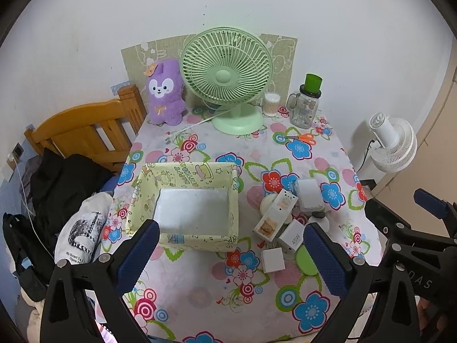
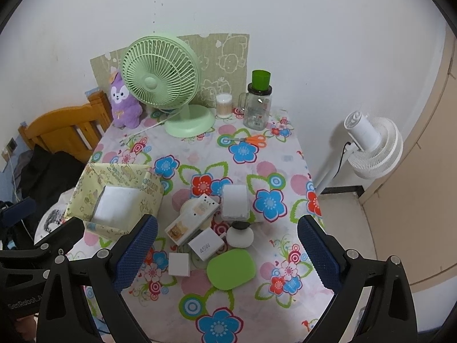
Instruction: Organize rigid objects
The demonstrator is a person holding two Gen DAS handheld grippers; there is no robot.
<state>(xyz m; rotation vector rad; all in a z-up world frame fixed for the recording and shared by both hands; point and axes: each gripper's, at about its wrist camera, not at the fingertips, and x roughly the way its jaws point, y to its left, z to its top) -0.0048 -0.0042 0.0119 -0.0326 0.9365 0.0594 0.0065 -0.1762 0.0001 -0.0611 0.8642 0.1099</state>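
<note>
An empty yellow fabric box (image 1: 185, 204) (image 2: 114, 197) stands on the floral table. To its right lies a pile of small items: a tall white carton (image 2: 192, 218) (image 1: 275, 214), a white 45W charger (image 2: 206, 243) (image 1: 292, 237), a small white cube (image 2: 179, 264) (image 1: 273, 260), a green oval case (image 2: 230, 268), a clear lidded box (image 2: 234, 201) (image 1: 310, 195) and a round white thing with a dark top (image 2: 240, 234). My left gripper (image 1: 231, 257) is open, low in front of the box. My right gripper (image 2: 227, 254) is open above the pile.
At the table's back stand a green fan (image 1: 227, 77), a purple plush (image 1: 164, 93), a cotton-swab jar (image 1: 270, 104) and a glass jar with a green cup (image 1: 305, 105). Orange scissors (image 1: 302, 138) lie near them. A wooden bed (image 1: 82, 128) is left, a white floor fan (image 2: 371, 145) right.
</note>
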